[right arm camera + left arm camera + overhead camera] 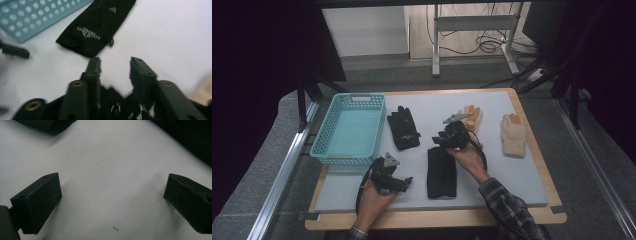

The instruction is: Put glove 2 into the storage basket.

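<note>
Two black gloves lie on the white mat (502, 165). One black glove (403, 128) (96, 27) rests beside the basket, the other black glove (442, 172) (117, 103) nearer the front edge. My right gripper (439, 141) (115, 65) hovers at the nearer glove's top end. Its jaws stand partly apart, and that glove's edge lies low between them without the pads pressing on it. My left gripper (404, 182) (112, 195) rests low at the front left, open wide over bare mat, with nothing between its fingers.
A light blue basket (347, 150) (30, 17) stands at the left of the mat. Two cream gloves with orange fingertips lie at the back right, one (472, 117) behind my right gripper, the other (513, 135) near the right edge.
</note>
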